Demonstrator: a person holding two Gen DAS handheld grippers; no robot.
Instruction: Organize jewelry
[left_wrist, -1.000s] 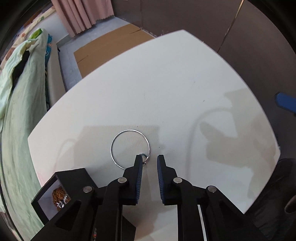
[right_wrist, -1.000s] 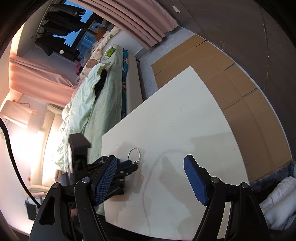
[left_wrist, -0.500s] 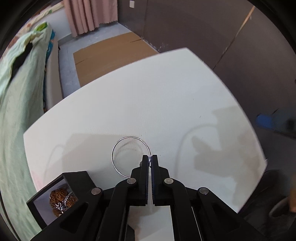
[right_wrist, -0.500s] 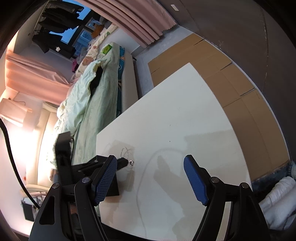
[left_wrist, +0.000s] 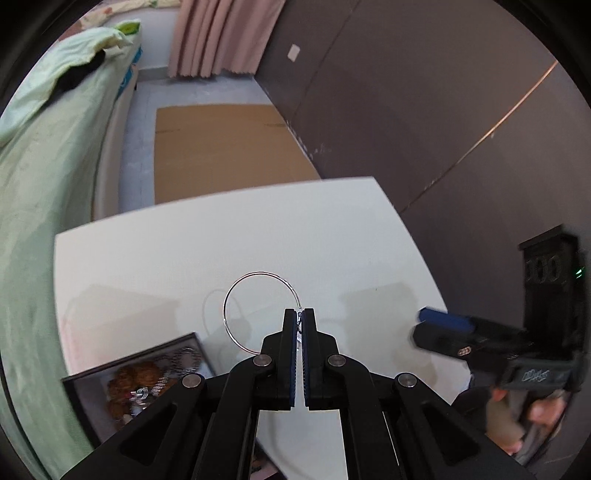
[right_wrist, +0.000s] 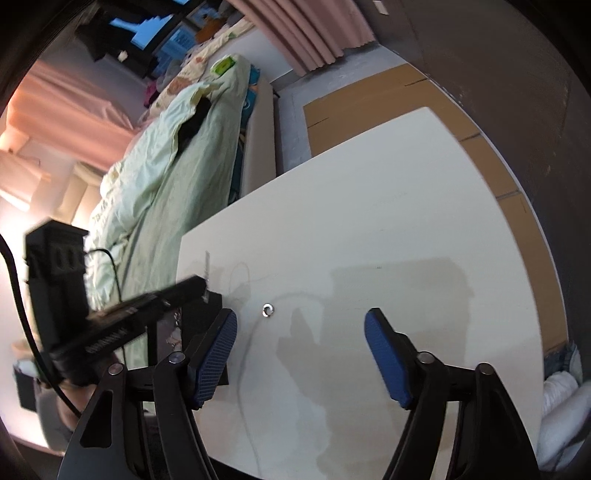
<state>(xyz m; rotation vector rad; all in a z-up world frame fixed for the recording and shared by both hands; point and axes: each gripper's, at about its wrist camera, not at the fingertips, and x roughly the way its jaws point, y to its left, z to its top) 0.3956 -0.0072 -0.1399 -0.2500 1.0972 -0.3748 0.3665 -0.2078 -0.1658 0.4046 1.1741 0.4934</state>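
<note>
While the left tool (left_wrist: 299, 318) is pressed together on the clasp of a thin silver hoop bangle (left_wrist: 260, 311), the hoop is held lifted at the centre of the left wrist frame, its shadow cast on the white worktop (left_wrist: 221, 243). A black-framed jewelry tray (left_wrist: 147, 380) holding brown beads and chain is seen at the lower left, on the worktop's edge. In the right wrist frame, the right tool (right_wrist: 301, 354) is spread wide with nothing between its blue pads, and a small silver ring (right_wrist: 267, 310) lies on the worktop just above them.
</note>
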